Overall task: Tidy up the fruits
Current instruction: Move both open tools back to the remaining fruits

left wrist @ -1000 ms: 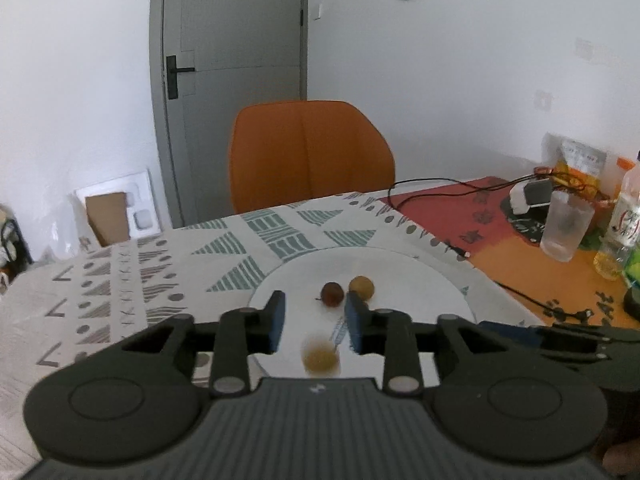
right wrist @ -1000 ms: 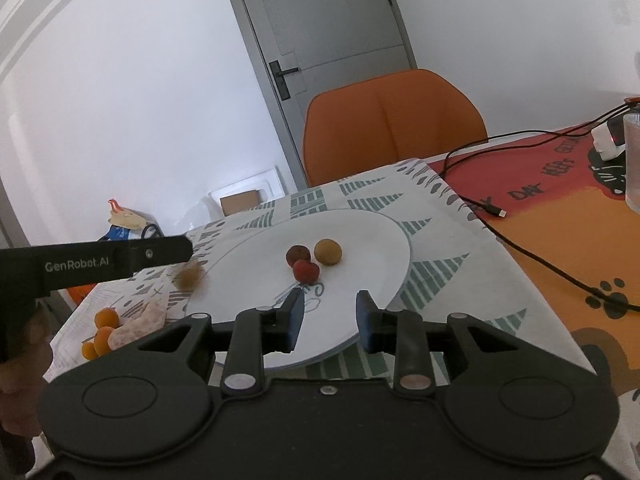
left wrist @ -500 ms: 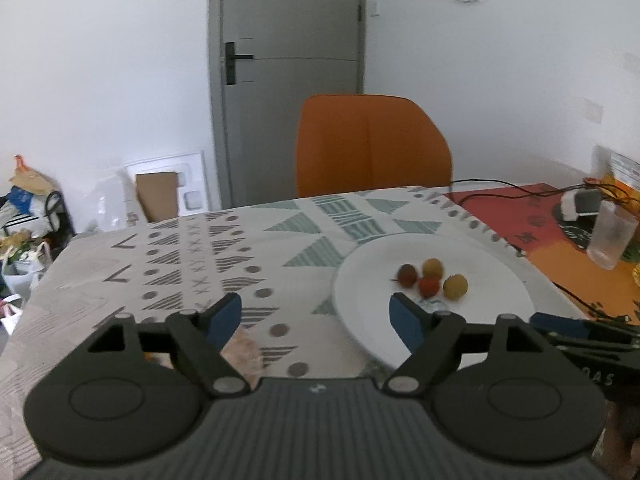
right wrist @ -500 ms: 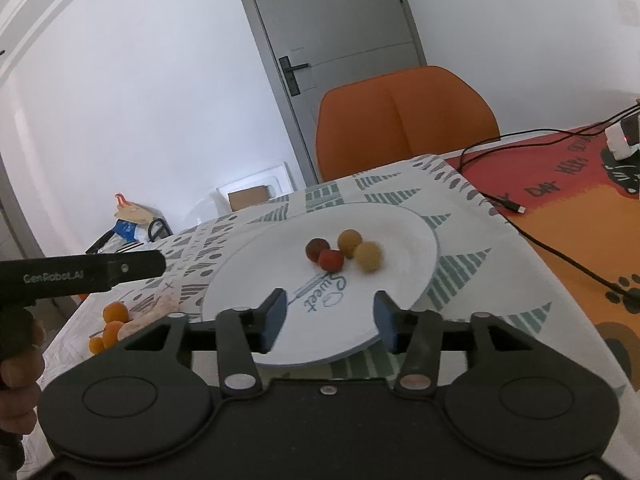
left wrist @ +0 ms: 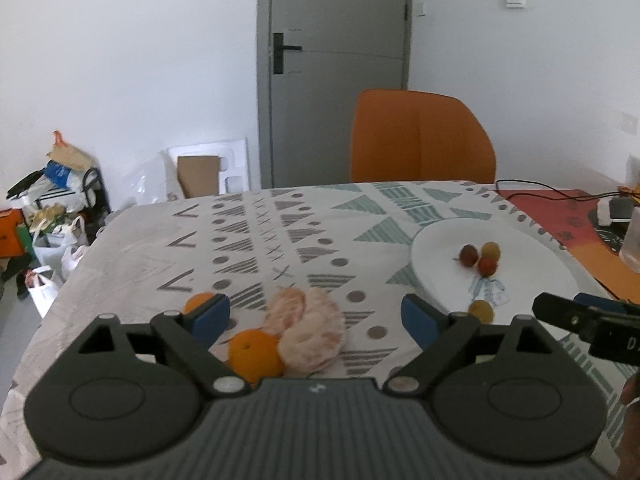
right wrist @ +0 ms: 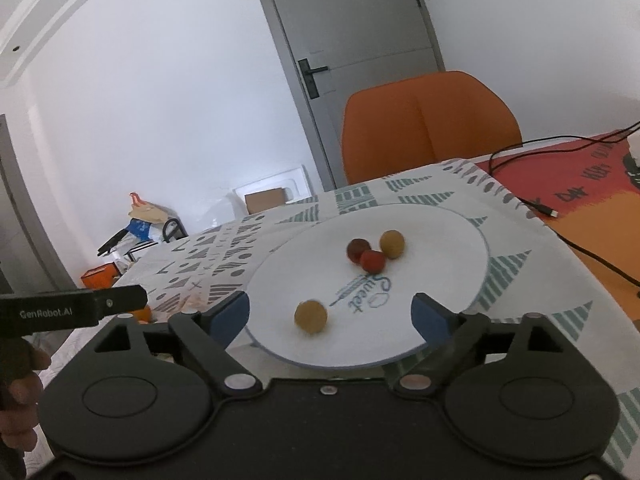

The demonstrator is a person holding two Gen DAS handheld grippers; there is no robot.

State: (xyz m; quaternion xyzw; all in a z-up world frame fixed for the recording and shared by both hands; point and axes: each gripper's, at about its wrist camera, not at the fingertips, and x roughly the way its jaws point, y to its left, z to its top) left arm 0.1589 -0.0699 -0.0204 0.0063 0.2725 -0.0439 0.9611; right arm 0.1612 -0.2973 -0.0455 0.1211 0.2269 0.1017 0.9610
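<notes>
A white plate (right wrist: 440, 236) (left wrist: 532, 264) lies on the patterned tablecloth. On it are a dark red fruit (right wrist: 357, 249), a red fruit (right wrist: 373, 261), a yellow fruit (right wrist: 392, 243) and a second yellow fruit (right wrist: 311, 316) near the front rim. My right gripper (right wrist: 330, 316) is open and empty over the plate's near edge. My left gripper (left wrist: 314, 318) is open and empty above peeled citrus pieces (left wrist: 308, 328) and an orange (left wrist: 255, 354); another orange (left wrist: 199, 302) sits behind its left finger.
An orange chair (left wrist: 422, 140) stands at the table's far side before a grey door (left wrist: 336, 72). A red-orange mat (right wrist: 580, 200) with black cables lies to the right. Bags and clutter (left wrist: 48, 220) sit on the floor at the left.
Both grippers have opened wide. The left gripper released a yellow fruit onto the plate and swung left to the oranges. That fruit has rolled toward the plate's front rim.
</notes>
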